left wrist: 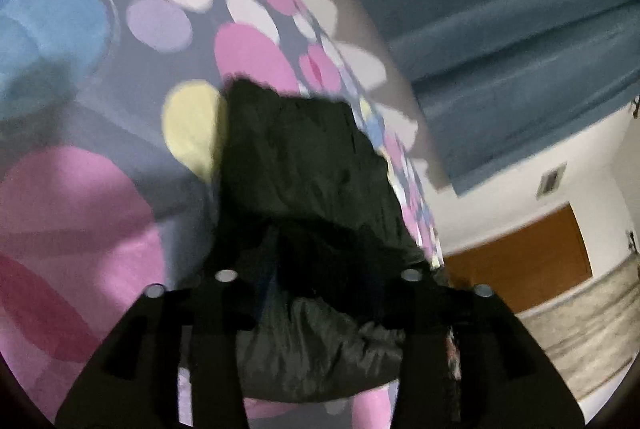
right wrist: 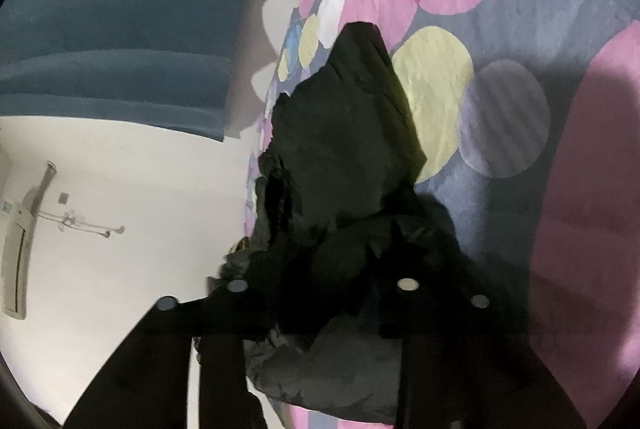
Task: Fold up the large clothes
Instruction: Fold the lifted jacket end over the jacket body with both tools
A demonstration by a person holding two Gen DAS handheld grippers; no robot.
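Note:
A large black padded garment [left wrist: 296, 165] hangs lifted over a rug with coloured circles [left wrist: 120, 157]. In the left wrist view my left gripper [left wrist: 320, 281] is shut on the garment's edge, with black fabric bunched between its fingers and sagging below them. In the right wrist view my right gripper [right wrist: 324, 289] is shut on another part of the black garment [right wrist: 344, 133], which hangs away from the camera over the rug [right wrist: 520, 117]. Both fingertips are buried in dark fabric.
A blue curtain [left wrist: 500, 29] and white wall [left wrist: 500, 197] lie beyond the rug's edge, with a brown door [left wrist: 528, 257]. The right wrist view shows the curtain [right wrist: 120, 29], white wall [right wrist: 140, 189] and a wall fixture [right wrist: 80, 221].

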